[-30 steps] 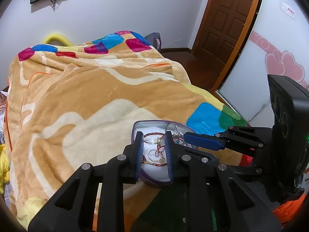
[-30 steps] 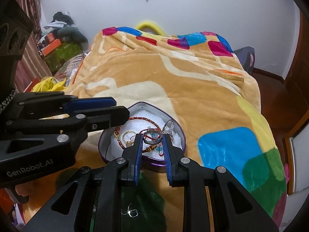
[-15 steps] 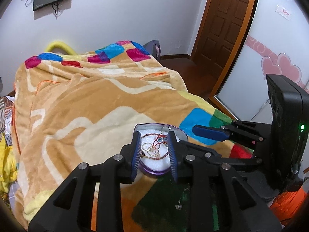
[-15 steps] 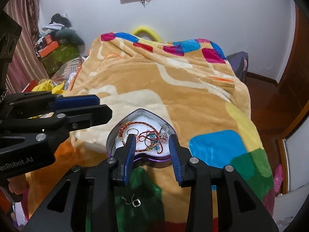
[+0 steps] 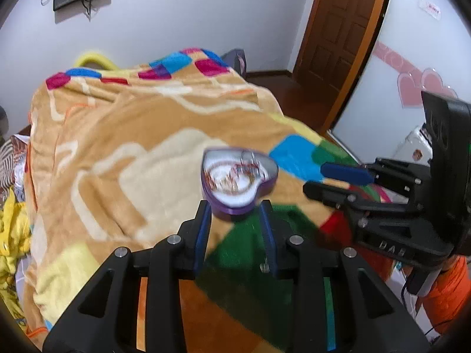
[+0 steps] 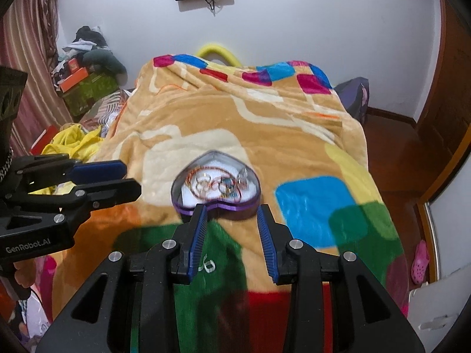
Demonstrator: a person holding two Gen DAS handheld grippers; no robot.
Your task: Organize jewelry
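Purple heart-shaped tin [image 6: 216, 206] rests on plush blanket [image 6: 250, 126].

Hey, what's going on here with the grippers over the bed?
A person is sorting jewelry on a bed with a hand-held gripper in each hand. A purple heart-shaped tin sits on the patterned blanket, holding bracelets and rings on a white lining. The right hand-held gripper and left hand-held gripper are both open, empty, and just short of the tin. One small loose piece lies on the blanket's green patch, outside the tin.
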